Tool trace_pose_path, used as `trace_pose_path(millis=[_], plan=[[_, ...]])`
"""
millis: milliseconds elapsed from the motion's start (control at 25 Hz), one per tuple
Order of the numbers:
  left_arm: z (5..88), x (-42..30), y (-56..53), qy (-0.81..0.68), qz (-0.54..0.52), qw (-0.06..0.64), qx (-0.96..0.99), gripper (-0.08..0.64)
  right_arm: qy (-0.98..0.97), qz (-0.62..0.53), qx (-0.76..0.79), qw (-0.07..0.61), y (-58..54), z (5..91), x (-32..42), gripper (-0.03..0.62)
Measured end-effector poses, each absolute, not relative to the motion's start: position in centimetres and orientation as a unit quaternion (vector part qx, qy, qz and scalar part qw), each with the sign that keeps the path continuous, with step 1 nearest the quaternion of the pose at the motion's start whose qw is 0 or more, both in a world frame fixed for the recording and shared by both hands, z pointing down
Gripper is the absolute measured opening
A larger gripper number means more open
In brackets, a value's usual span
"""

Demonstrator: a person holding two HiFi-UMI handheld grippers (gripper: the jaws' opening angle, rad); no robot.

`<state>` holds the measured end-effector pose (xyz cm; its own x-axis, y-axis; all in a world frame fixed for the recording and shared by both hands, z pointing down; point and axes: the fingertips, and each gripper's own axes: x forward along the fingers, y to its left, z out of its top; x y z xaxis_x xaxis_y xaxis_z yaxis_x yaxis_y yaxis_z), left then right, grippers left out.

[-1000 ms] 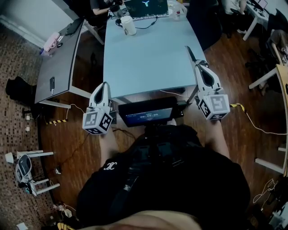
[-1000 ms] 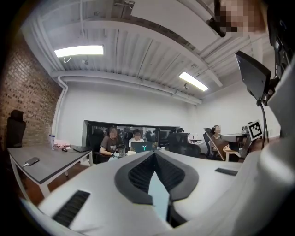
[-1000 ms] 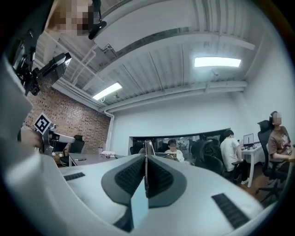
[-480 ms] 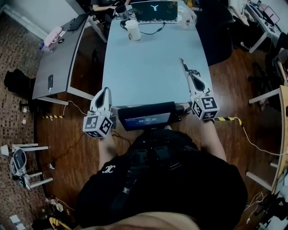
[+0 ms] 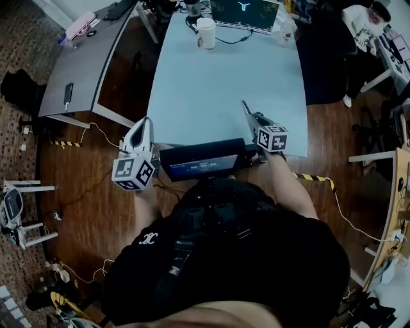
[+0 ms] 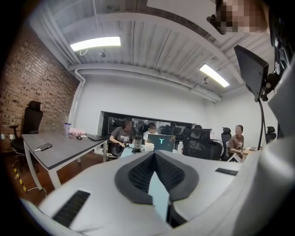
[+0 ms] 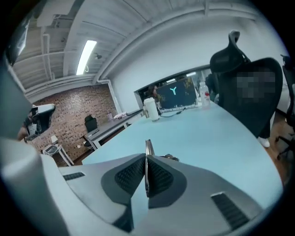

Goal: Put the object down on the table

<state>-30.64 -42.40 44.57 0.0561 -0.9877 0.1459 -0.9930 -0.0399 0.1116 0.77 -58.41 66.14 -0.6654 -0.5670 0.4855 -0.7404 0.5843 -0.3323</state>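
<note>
Right gripper (image 7: 146, 162) is clenched on a thin metal object (image 7: 148, 146) that protrudes ahead of it, over the table (image 7: 216, 133). Left gripper (image 6: 155, 156): jaw tips together, nothing between.

We see an open-plan office: a long pale table (image 5: 224, 83) with a laptop (image 5: 246, 11), a grey desk (image 5: 90, 64) beside it, a black swivel chair (image 7: 258, 115), people (image 6: 122, 134) seated at screens, ceiling strip lights (image 6: 94, 44), a brick wall (image 6: 32, 92) and a wood floor (image 5: 96, 192).
</note>
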Motion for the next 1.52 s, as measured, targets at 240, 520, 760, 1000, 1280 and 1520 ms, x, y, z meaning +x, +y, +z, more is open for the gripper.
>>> trace_pose_path(millis=[240,520,760,1000,1280,1520], plan=[[45.6,-33.4,-41.7,-0.698,0.013,0.106,0.708,-0.011,-0.847,0.316,0.361,0.231,-58.4,71.3,-1.1,0.011],[45.1,-32.1,-42.9,-0.679,0.016,0.094,0.728,-0.009,-0.841,0.225,0.382,0.311,-58.6,73.2,0.1,0.109],[44.9,-31.5,-43.2,-0.672,0.018,0.093,0.734,-0.009,-0.840,0.171,0.421,0.296,-59.6,71.3,1.6,0.235],[44.5,-30.2,-43.4,-0.666,0.022,0.088,0.740,-0.009,-0.852,0.123,0.484,0.158,-61.6,62.6,4.0,0.189],[43.5,-28.7,-43.3,-0.681,0.026,0.060,0.730,-0.009,-0.868,0.029,0.494,0.040,-59.5,50.8,7.5,0.064],[42.7,-26.5,-43.7,-0.678,0.018,0.055,0.733,-0.011,-0.873,0.009,0.487,-0.019,-57.7,45.2,10.1,-0.021]])
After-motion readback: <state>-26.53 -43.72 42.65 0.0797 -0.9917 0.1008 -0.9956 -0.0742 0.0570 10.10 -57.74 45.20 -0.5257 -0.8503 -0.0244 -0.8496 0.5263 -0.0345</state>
